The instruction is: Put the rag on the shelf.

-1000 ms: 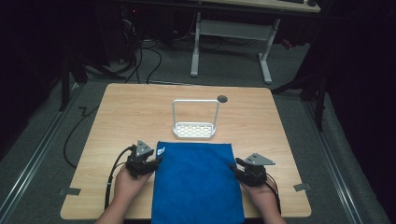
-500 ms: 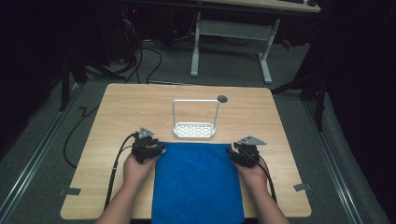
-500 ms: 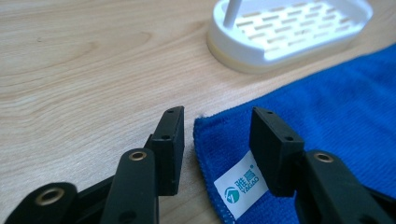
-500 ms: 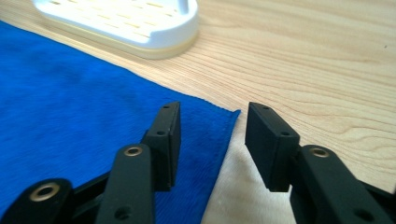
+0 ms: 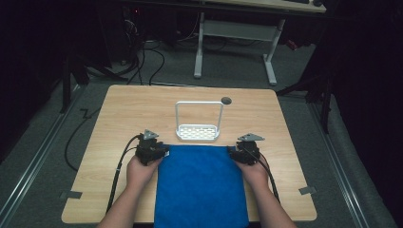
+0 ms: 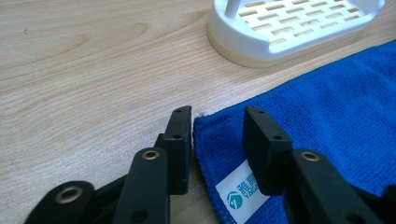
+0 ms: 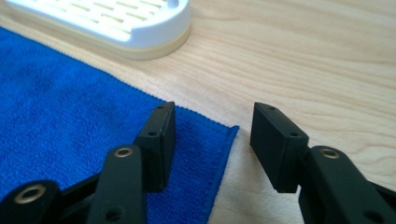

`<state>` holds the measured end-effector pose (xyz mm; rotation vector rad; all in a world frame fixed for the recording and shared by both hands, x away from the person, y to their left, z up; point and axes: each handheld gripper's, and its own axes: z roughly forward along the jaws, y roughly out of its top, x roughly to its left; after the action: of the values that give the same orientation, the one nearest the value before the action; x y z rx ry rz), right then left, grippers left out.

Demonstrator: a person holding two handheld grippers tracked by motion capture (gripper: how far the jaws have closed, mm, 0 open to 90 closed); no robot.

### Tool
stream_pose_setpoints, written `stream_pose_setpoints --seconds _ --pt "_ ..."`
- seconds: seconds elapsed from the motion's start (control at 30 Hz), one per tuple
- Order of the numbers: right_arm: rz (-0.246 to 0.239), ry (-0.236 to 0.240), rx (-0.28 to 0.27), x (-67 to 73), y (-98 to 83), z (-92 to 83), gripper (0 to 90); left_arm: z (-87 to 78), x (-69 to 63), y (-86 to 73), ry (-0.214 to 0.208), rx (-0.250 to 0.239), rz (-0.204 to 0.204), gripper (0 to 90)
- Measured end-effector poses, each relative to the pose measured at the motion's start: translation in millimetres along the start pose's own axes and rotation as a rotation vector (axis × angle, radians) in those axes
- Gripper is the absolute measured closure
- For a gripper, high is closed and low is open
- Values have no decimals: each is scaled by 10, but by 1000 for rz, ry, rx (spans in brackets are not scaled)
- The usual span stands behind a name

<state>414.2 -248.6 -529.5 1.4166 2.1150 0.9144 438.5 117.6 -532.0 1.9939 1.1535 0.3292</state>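
- Left gripper sits at the far left corner of the blue cloth; its jaws have just been closing and straddle that corner, not yet pinching it.
- Right gripper stands open over the far right corner, jaws having just widened, one over cloth, one over bare table.
- Both corners look ready to be pinched, probably for a fold.
- Compared with a second ago, both hands have moved up along the cloth's side edges toward the white rack.
- Cloth lies flat, its far edge just beside the rack.

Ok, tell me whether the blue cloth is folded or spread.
Spread: the blue microfibre cloth lies flat in one layer on the wooden table, far corners square.
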Motion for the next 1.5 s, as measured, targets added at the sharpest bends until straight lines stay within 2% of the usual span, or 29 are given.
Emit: stream_pose_setpoints --seconds 0.07,0.17,0.27,0.3,0.37,0.43,0.6,0.8,0.97,1.17,1.4,1.5 --pt "-19 1 -4 14 -6 -2 561 -3 -11 -3 -5 6 5 673" --pt "-37 14 2 41 0 -13 690 -6 -46 -12 -1 10 25 732" --pt "-37 37 -2 70 -11 -18 856 -11 -41 -23 -21 13 13 807" --pt "-41 37 0 87 -12 -21 872 -12 -43 -27 -19 14 13 845" --pt "-59 29 3 111 -3 -21 879 -16 -59 -30 -13 11 23 880" --pt "-53 38 -6 117 -7 -39 879 -34 -80 -35 -17 -2 35 884" --pt "-41 51 -100 151 -25 -209 879 -150 -169 -22 -18 -75 52 885" --pt "-37 61 -228 201 -73 -468 878 -317 -300 -24 -13 -141 103 884" --pt "-35 65 -282 228 -90 -613 878 -475 -373 -21 -8 -195 114 885" --pt "-30 71 -318 276 -81 -709 878 -655 -392 1 -6 -268 107 884" --pt "-42 90 -348 367 -42 -798 878 -789 -404 28 -6 -318 124 885" --pt "-41 94 -373 385 -18 -868 878 -855 -391 38 -9 -342 117 885"
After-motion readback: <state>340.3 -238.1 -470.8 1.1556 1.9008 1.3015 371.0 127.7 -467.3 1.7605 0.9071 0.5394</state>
